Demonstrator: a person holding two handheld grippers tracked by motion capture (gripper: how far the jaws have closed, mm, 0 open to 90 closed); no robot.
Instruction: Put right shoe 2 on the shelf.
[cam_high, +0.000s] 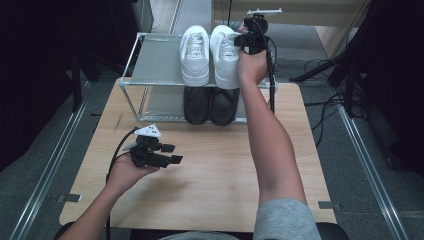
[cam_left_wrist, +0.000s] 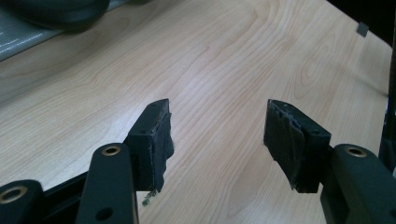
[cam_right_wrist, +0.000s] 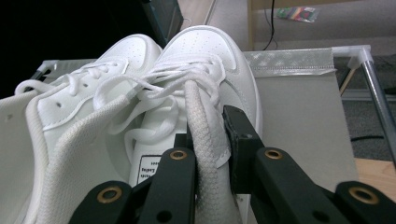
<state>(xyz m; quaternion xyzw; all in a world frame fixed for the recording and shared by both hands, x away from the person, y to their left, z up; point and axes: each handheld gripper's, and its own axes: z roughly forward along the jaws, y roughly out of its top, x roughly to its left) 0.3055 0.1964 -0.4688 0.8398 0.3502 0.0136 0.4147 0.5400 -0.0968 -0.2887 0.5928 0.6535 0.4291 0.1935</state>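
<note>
Right gripper (cam_high: 246, 41) clamped on the collar of the right white sneaker (cam_right_wrist: 205, 84), which sits on the rack's (cam_high: 131, 55) top shelf toward its right edge, touching its twin (cam_high: 194, 50). Left gripper (cam_left_wrist: 217, 135) spread wide, holding nothing, above the table (cam_high: 210, 170) near its left edge.

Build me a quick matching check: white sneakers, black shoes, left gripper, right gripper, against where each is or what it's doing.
1. white sneakers
2. black shoes
3. left gripper
4. right gripper

A. lower shelf of the rack
B. open above the table
C. top shelf
D. shut on a sneaker's collar

Pairs: 1-C, 2-A, 3-B, 4-D
</note>
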